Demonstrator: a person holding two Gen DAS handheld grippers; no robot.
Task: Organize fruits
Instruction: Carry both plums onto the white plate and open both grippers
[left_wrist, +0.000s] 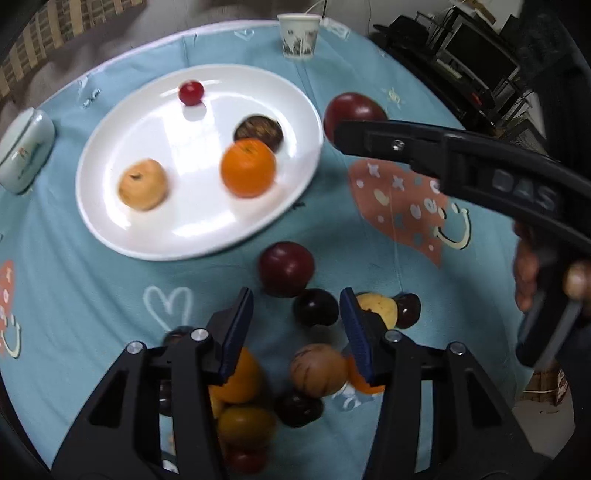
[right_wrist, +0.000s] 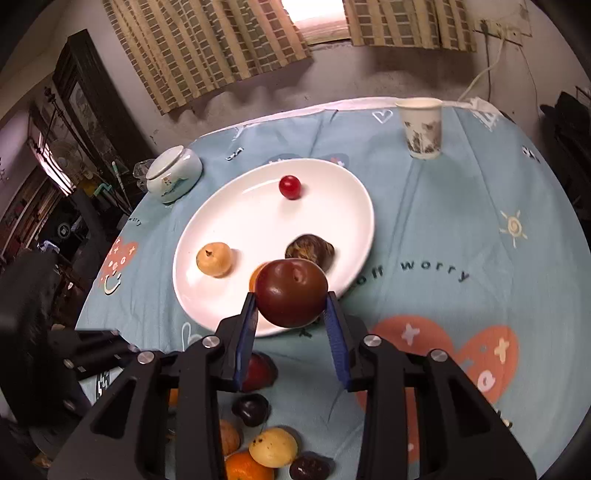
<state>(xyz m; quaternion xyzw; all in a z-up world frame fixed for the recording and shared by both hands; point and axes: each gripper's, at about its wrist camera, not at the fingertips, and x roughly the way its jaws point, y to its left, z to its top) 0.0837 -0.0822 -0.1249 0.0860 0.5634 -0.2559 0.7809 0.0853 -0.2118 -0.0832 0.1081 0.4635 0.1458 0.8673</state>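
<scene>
A white plate (left_wrist: 110, 218) (right_wrist: 332, 206) holds a cherry tomato (left_wrist: 191, 92) (right_wrist: 290, 187), an orange (left_wrist: 248, 167), a yellowish fruit (left_wrist: 142, 184) (right_wrist: 214, 259) and a brown fruit (left_wrist: 259, 131) (right_wrist: 309, 249). My right gripper (right_wrist: 290, 306) is shut on a dark red plum (right_wrist: 291, 292) (left_wrist: 351, 107), held above the plate's near rim. My left gripper (left_wrist: 296, 306) is open and empty above a loose heap of fruit: a red plum (left_wrist: 286, 268), a dark plum (left_wrist: 316, 307), a brown round fruit (left_wrist: 318, 369) and oranges (left_wrist: 240, 376).
A paper cup (left_wrist: 298, 36) (right_wrist: 421, 127) stands at the table's far edge. A pale ceramic lidded jar (left_wrist: 24, 155) (right_wrist: 173, 173) sits left of the plate. The blue printed tablecloth (left_wrist: 92, 302) covers the round table. Dark furniture stands beyond the table.
</scene>
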